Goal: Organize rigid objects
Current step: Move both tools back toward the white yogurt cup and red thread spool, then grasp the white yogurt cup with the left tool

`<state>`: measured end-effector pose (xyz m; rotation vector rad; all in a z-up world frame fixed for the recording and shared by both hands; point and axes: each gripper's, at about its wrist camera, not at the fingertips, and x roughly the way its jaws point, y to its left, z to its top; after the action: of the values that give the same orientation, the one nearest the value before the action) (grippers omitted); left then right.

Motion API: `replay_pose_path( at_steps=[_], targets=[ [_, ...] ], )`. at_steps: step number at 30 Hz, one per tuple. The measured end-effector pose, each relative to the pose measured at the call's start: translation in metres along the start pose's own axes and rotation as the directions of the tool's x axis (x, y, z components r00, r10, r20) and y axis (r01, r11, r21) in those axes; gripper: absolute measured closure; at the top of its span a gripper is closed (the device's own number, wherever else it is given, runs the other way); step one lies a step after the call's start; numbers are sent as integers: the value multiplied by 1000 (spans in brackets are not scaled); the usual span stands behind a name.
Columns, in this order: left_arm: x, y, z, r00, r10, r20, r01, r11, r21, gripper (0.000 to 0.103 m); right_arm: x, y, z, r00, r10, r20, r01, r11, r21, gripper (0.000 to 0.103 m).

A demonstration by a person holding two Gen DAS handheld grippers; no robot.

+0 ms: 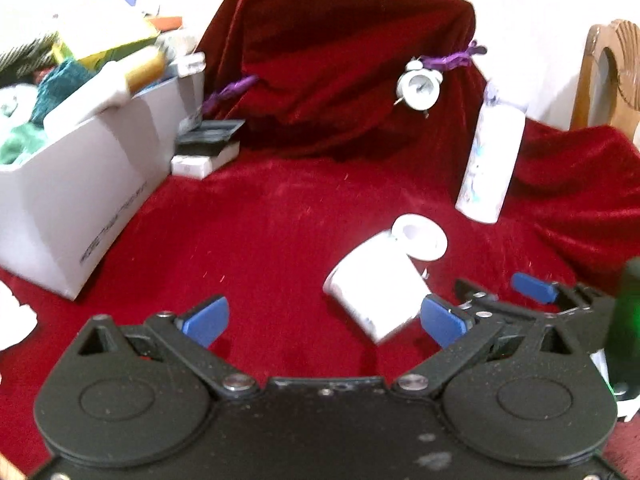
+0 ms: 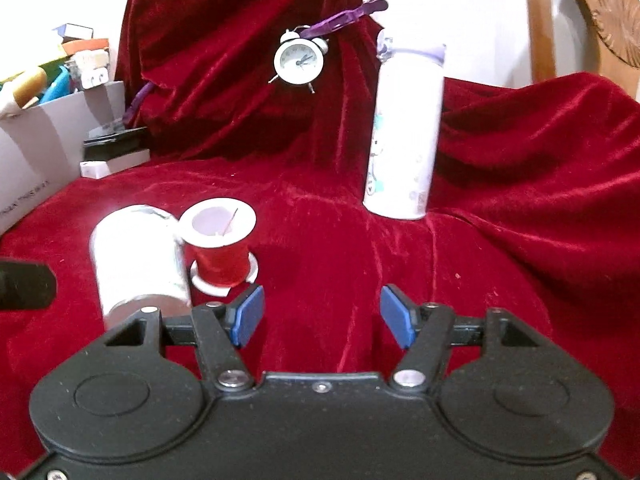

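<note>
A white cylindrical can (image 1: pixel 376 292) (image 2: pixel 138 260) lies on the red velvet cloth. A spool of red thread (image 2: pixel 220 248) (image 1: pixel 420 236) stands right beside it, touching it. A tall white bottle (image 1: pixel 490 160) (image 2: pixel 404 132) stands farther back on the right. My left gripper (image 1: pixel 324 316) is open and empty, its right fingertip close to the can. My right gripper (image 2: pixel 322 312) is open and empty, just right of the spool and in front of it; it also shows in the left wrist view (image 1: pixel 492 300).
A white box (image 1: pixel 76 184) (image 2: pixel 36 148) full of assorted items stands at the left, with small flat boxes (image 1: pixel 208 148) (image 2: pixel 116 152) behind it. A white alarm clock (image 1: pixel 418 86) (image 2: pixel 300 60) hangs on the draped red backdrop. A wooden chair back (image 2: pixel 580 20) is at the far right.
</note>
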<state>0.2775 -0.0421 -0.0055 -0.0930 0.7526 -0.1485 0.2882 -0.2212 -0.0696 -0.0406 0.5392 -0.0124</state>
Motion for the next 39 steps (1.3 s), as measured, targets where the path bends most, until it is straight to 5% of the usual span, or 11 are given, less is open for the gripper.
replay_pose_path(
  at_steps=[9,14,26,30,39],
  targets=[
    [33,-29,10,997,-70,9,70,997,42,1,28,-1,-3,999,23,-49,-21,999,41,35],
    [62,-28,9,1000,2,-23,-1,998,69,0,28,-2,-4,998,32,-52,-30,999,45,33],
    [86,45,13,990,142,1,-141,986,86,0,30,-1,-4,998,25,-55,-23,999,40,33],
    [108,56,11,979,205,-21,-198,966,168,0,30,0,-4,998,19,-56,-17,999,38,32],
    [113,80,0,991,119,65,-125,985,116,0,27,4,-4,999,-2,-54,2,1000,16,31]
  ],
)
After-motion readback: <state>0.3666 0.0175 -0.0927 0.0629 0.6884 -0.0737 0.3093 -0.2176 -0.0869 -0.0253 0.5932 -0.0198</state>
